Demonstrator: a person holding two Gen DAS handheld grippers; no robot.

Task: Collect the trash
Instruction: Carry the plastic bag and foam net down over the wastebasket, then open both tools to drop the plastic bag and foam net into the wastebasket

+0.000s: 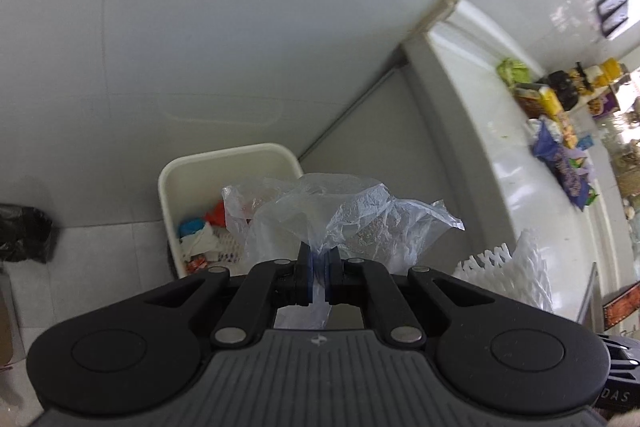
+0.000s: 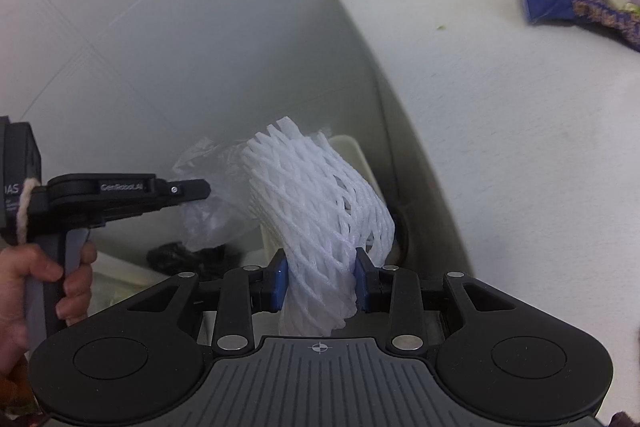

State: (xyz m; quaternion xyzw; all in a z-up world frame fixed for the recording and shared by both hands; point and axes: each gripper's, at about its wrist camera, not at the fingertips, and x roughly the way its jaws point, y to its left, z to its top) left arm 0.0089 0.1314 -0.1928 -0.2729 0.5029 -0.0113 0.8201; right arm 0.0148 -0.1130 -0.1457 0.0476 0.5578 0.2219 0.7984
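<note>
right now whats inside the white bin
The white bin holds crumpled wrappers in red, blue and white along its left side. The clear bag in the left gripper covers the rest, so what lies there cannot be seen.

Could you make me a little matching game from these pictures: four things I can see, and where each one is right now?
Things:
1. clear plastic bag
2. white foam net
3. blue snack wrapper
4. red and blue scraps

Places:
A. lying on the white counter
B. inside the white bin
C. pinched in the left gripper
D. clamped in the right gripper

Pairs: 1-C, 2-D, 3-A, 4-B
</note>
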